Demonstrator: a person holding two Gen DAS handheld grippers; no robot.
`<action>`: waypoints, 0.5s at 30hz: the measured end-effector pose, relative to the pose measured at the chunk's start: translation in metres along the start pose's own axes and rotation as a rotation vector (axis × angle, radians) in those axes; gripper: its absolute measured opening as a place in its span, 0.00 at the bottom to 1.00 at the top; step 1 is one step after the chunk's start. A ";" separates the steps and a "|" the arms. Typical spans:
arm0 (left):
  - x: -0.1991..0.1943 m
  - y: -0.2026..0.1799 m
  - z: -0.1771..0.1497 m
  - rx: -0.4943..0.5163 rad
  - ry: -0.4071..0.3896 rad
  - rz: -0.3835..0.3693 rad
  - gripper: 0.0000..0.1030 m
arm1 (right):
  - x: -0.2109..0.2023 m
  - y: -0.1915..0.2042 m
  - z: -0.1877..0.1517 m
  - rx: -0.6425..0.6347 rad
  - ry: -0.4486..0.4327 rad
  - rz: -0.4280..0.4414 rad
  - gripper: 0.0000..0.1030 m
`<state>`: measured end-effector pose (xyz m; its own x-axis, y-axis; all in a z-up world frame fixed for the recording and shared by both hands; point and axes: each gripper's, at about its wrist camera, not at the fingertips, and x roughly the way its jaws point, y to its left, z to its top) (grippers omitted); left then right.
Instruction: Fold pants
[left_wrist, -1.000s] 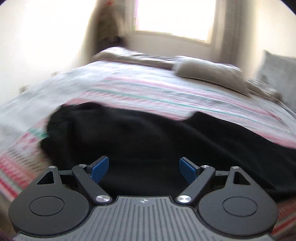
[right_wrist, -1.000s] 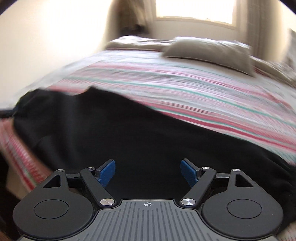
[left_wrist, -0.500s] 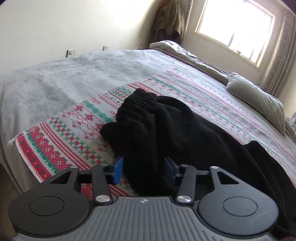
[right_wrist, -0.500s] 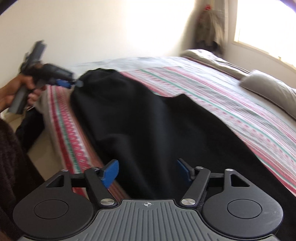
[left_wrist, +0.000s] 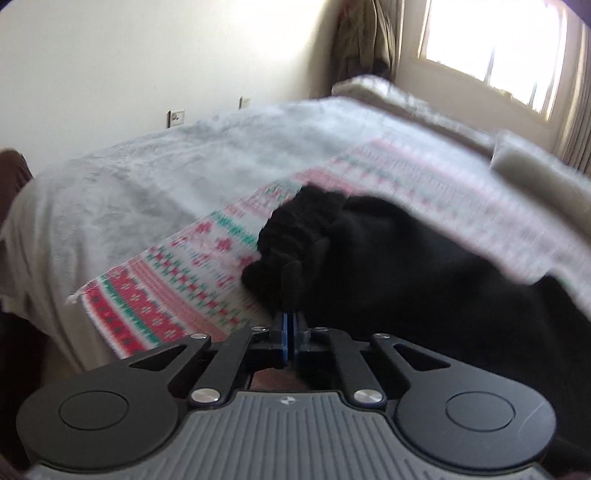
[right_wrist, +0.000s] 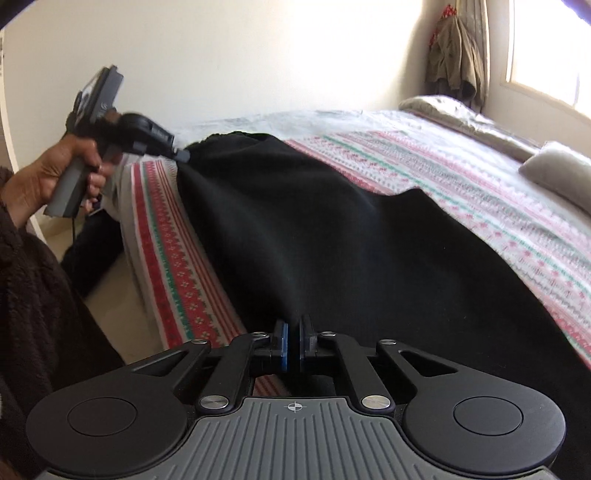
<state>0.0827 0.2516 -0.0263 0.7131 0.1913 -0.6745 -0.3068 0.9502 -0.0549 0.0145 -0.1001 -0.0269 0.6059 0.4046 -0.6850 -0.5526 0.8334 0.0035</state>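
The left tongs (left_wrist: 290, 325) have just closed and pinch the gathered waistband end of the black pants (left_wrist: 424, 273) at the near left corner of the patterned blanket (left_wrist: 155, 299). The right tongs (right_wrist: 294, 334) have likewise just closed and grip the pants' near edge further right. The pants lie lengthwise along the bed's (left_wrist: 122, 192) near side. Risk: each bite looks shallow, so a quick lift could slip fabric free or drag the blanket. Open room lies far across the bed; the near edge drops to floor.
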 end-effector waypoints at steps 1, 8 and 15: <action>0.004 -0.006 -0.002 0.054 0.029 0.016 0.07 | 0.003 -0.001 -0.001 0.003 0.029 0.020 0.04; -0.041 -0.041 -0.004 0.193 -0.193 0.081 0.60 | -0.003 -0.010 0.004 0.008 0.070 0.039 0.44; -0.034 -0.107 0.014 0.277 -0.206 -0.199 0.65 | -0.001 -0.071 0.057 0.166 -0.020 -0.068 0.49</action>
<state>0.0997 0.1468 0.0127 0.8618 0.0157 -0.5070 0.0112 0.9987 0.0501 0.0859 -0.1382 0.0148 0.6507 0.3515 -0.6730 -0.4088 0.9091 0.0795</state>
